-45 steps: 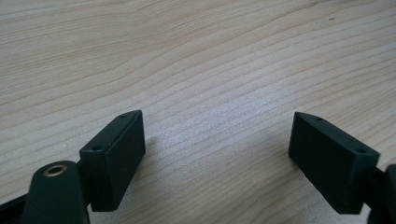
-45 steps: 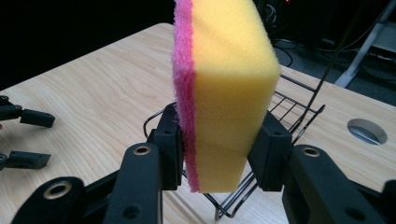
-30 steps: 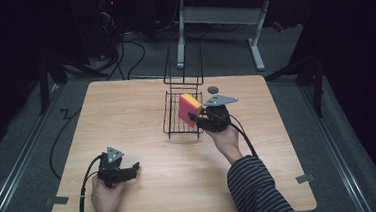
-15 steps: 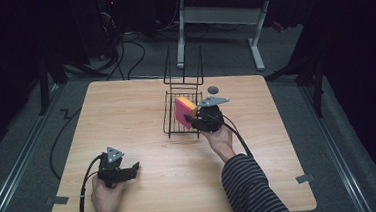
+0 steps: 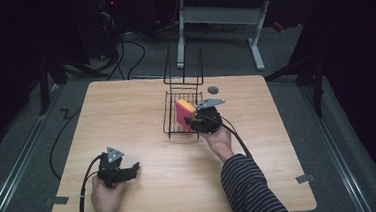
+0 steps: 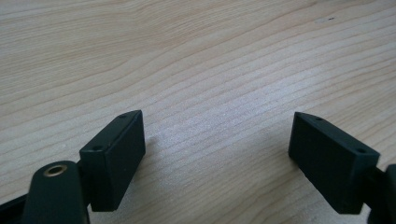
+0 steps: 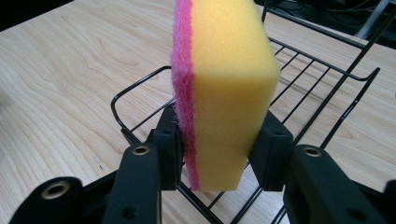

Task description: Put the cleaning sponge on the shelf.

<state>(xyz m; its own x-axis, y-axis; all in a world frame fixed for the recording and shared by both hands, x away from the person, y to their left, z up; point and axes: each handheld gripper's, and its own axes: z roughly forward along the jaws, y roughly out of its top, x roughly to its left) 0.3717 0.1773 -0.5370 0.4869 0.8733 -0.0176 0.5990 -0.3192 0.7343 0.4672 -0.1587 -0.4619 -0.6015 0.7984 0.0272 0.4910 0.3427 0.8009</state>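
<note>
We have the sponge (image 7: 219, 93) pinched upright in the right gripper (image 7: 217, 140) over the wire rack (image 7: 322, 65) (not yet released). Our left gripper (image 6: 219, 149) rests wide apart, empty, on the table (image 5: 126, 115)

My right gripper (image 5: 197, 119) is at the near right corner of the black wire rack (image 5: 173, 118), clamped on a yellow-and-pink sponge (image 5: 185, 114) that stands on edge over the rack's right side. Just beyond the rack, to its right, a small dark disc (image 5: 213, 89) lies on the wooden table (image 5: 126, 105). My left gripper (image 5: 129, 171) rests well nearer than the rack, toward its left, with jaws parted and nothing between them.
</note>
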